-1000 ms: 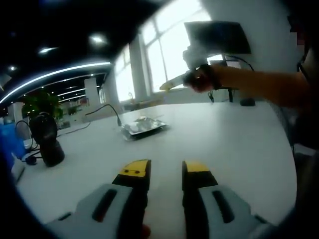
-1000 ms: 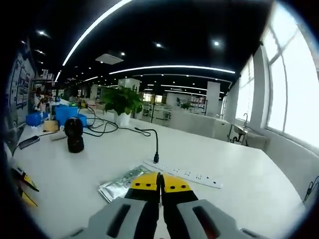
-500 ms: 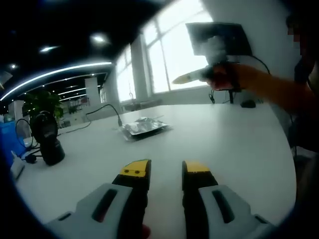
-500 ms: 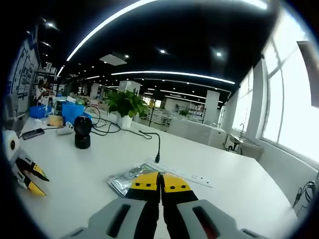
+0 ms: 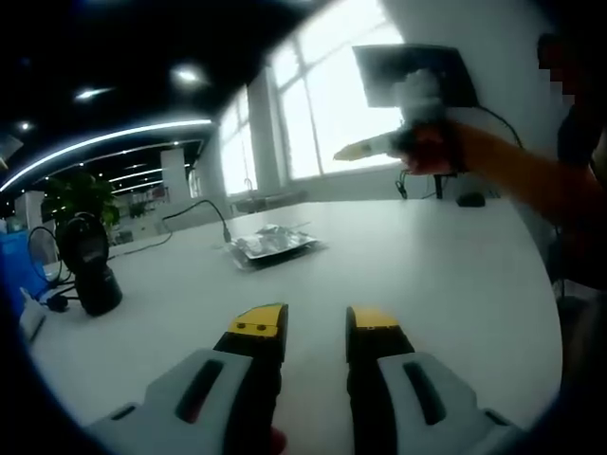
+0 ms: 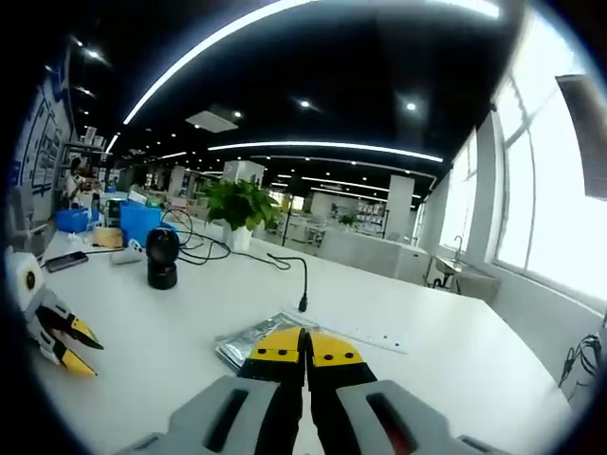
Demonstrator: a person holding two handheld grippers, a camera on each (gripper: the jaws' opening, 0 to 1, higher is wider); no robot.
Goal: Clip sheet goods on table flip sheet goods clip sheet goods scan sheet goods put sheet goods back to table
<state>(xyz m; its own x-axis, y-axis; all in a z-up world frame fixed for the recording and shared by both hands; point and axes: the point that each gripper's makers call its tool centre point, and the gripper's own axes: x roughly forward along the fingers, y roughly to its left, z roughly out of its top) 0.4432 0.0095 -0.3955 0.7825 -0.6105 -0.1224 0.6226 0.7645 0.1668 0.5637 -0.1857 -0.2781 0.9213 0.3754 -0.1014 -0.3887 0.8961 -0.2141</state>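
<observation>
Sheet goods (image 5: 273, 243), a flat silvery packet, lying on the white table (image 5: 455, 284), toward its far edge near the windows, just in front of a white power strip (image 6: 365, 334) and a black gooseneck stalk (image 6: 303, 284). Seen again in the right gripper view (image 6: 248, 338), partly hidden behind that gripper's yellow tips. Touched by neither gripper.

Left gripper (image 5: 316, 327) held low over the near part of the table, jaws spread with a clear gap, nothing between them, well apart from the packet. Seen also at the left edge of the right gripper view (image 6: 68, 341), jaws parted.

Right gripper (image 6: 305, 347) with jaws pressed together, nothing visibly pinched. In the left gripper view, same gripper (image 5: 365, 149) raised high above the table in the person's hand (image 5: 432, 152), yellowish tips pointing left against the bright windows.

Compared with a second ago: right gripper lifted slightly higher and drawn back from the packet; packet and left gripper unmoved. Likely meaning: either a cycle just finished with the packet set back down, or a fresh clip not yet begun. Cannot tell which.

Elsewhere: black scanner on a stand (image 5: 87, 265) near the left edge, potted plant (image 6: 239, 204) beyond, blue box (image 6: 136, 220) at the far left.
</observation>
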